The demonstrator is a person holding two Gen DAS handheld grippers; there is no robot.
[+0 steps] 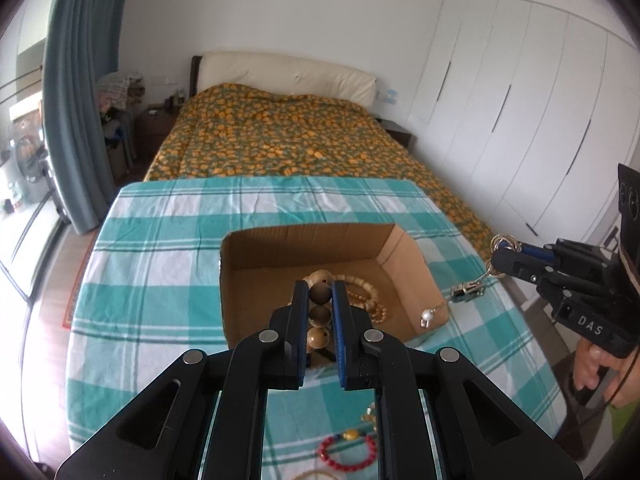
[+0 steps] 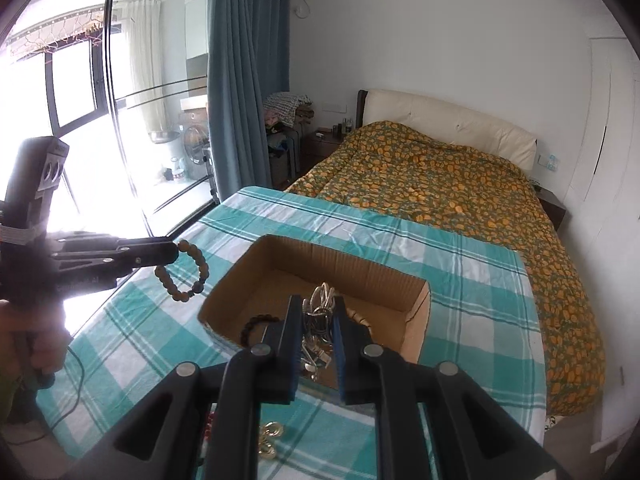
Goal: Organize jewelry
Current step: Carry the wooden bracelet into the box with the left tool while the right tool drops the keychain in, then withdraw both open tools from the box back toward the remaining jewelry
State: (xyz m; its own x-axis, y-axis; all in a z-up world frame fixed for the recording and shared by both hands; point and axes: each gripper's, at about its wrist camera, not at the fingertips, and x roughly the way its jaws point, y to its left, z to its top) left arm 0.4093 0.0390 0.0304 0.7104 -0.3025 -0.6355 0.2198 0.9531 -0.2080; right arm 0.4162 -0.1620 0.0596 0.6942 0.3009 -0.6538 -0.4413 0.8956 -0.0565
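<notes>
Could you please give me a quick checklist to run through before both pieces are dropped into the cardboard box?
1. Left tongs shut on wooden bead bracelet: ok.
2. Right tongs shut on silver chain with pearl: ok.
3. Bracelet over cardboard box: not ok in the right wrist view, it hangs left of the box.
4. Chain's pearl end inside box: cannot tell, near right wall.
5. Room left in box: ok.
6. Red bead bracelet boxed: not ok.
</notes>
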